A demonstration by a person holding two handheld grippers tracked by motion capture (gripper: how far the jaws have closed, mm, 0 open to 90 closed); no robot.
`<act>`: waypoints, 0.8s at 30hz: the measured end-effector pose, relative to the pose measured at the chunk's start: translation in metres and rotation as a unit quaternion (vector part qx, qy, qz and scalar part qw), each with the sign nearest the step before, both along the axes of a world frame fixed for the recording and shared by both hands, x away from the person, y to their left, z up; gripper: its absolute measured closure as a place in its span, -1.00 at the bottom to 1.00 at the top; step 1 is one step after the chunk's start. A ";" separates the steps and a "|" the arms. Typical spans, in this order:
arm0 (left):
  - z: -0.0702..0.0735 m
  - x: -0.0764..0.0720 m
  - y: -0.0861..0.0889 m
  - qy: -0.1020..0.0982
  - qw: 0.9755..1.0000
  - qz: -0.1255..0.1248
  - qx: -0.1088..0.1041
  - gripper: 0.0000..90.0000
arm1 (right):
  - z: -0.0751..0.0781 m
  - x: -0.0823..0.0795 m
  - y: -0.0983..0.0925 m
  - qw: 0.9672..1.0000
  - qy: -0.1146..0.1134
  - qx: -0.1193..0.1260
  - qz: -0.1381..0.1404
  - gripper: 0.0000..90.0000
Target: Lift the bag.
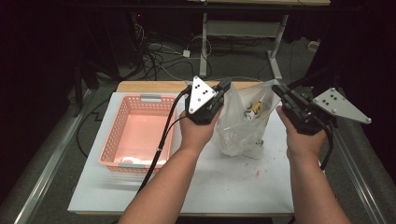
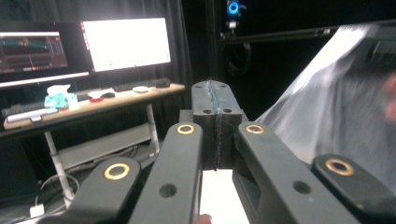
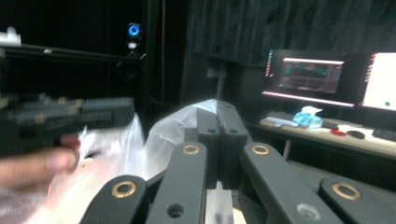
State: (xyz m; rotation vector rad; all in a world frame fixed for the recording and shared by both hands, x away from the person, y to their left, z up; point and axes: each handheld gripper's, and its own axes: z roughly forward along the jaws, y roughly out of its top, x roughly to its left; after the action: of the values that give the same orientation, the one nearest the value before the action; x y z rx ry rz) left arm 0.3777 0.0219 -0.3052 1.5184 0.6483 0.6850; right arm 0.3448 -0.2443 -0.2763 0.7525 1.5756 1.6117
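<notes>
A clear plastic bag hangs over the white board, stretched between my two grippers. Small yellow and white items show through its upper part. My left gripper is shut on the bag's top left edge, and my right gripper is shut on its top right edge. In the left gripper view the jaws meet at the left gripper's tip, with the bag's film spreading off to the right. In the right gripper view the right gripper's jaws are pressed together with the bag's crumpled plastic just behind them.
An empty pink slatted basket sits on the left part of the board. Small red specks lie on the board below the bag. Cables and desk legs stand on the floor beyond the table.
</notes>
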 end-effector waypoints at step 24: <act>-0.047 -0.032 0.059 0.081 0.996 0.009 0.048 0.33 | -0.054 0.036 -0.013 0.993 0.099 -0.056 -0.037 1.00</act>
State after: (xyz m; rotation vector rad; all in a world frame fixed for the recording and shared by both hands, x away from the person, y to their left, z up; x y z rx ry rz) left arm 0.3460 0.0806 -0.3527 1.6706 0.7614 0.6193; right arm 0.3810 -0.2578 -0.3303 0.9203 1.7413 1.4182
